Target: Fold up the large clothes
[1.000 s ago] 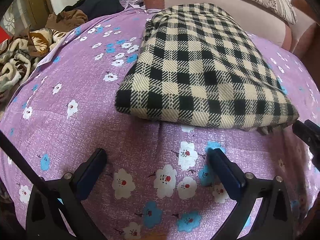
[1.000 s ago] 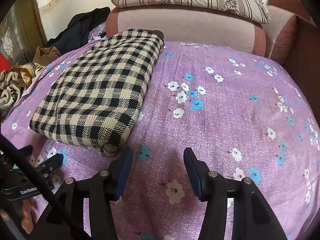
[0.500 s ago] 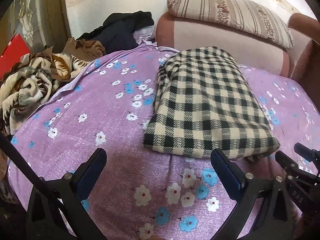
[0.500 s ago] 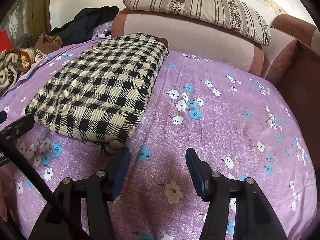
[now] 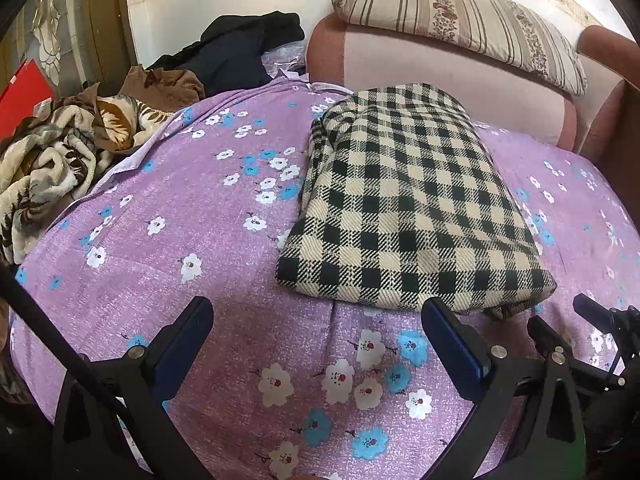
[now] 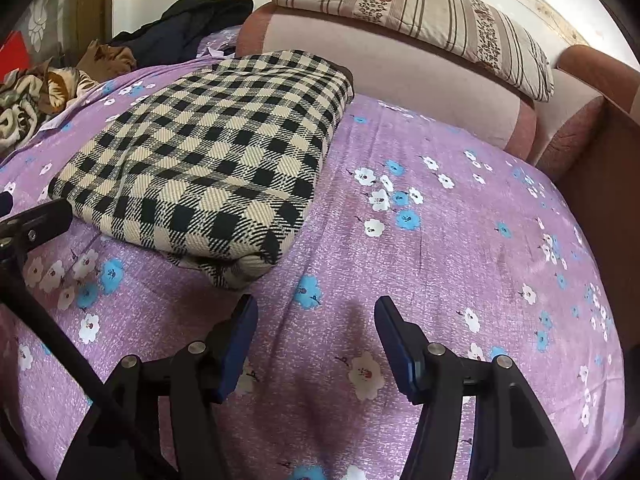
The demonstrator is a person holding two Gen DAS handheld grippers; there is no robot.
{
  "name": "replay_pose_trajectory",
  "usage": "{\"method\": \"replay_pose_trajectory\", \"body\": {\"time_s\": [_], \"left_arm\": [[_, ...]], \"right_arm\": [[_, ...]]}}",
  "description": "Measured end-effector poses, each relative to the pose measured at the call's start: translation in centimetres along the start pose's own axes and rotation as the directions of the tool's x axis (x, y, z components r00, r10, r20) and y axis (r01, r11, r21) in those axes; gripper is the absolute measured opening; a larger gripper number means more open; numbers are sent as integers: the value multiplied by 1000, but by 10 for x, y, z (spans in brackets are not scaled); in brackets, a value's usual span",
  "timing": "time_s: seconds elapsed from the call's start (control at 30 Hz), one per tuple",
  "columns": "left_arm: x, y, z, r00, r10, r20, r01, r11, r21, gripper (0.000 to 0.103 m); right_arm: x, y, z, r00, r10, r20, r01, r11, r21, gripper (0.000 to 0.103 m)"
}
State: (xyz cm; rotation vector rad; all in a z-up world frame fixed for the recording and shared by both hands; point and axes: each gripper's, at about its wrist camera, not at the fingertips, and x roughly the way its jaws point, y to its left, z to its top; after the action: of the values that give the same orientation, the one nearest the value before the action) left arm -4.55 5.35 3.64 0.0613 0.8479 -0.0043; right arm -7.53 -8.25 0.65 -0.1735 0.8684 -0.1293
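One folded black-and-cream checked garment [image 5: 404, 208] lies on a bed's purple flowered sheet [image 5: 208, 240], its far end near the pink headboard [image 5: 440, 80] — one striped pillow [image 5: 460, 16] rests on top. The left gripper [image 5: 316, 344] and right gripper [image 6: 316, 332] hover near the garment's front edge — both spread wide, grasping nothing. No writing is readable.

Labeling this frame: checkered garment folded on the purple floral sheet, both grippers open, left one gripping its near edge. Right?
Not quite. The left gripper grips nothing: the left wrist view shows its fingers spread over bare purple floral sheet, short of the near edge of the folded checkered garment. The rest stands: the garment lies folded, and the right gripper is open too.
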Motion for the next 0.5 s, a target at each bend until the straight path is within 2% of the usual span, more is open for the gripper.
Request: {"method": "replay_pose_trajectory", "body": {"time_s": [0.5], "left_arm": [[12,-2,-5,997,-26,-73,25,1000,-5,103]], "right_arm": [[10,-5,-2,999,-7,-47,8,1000,20,66]]}}
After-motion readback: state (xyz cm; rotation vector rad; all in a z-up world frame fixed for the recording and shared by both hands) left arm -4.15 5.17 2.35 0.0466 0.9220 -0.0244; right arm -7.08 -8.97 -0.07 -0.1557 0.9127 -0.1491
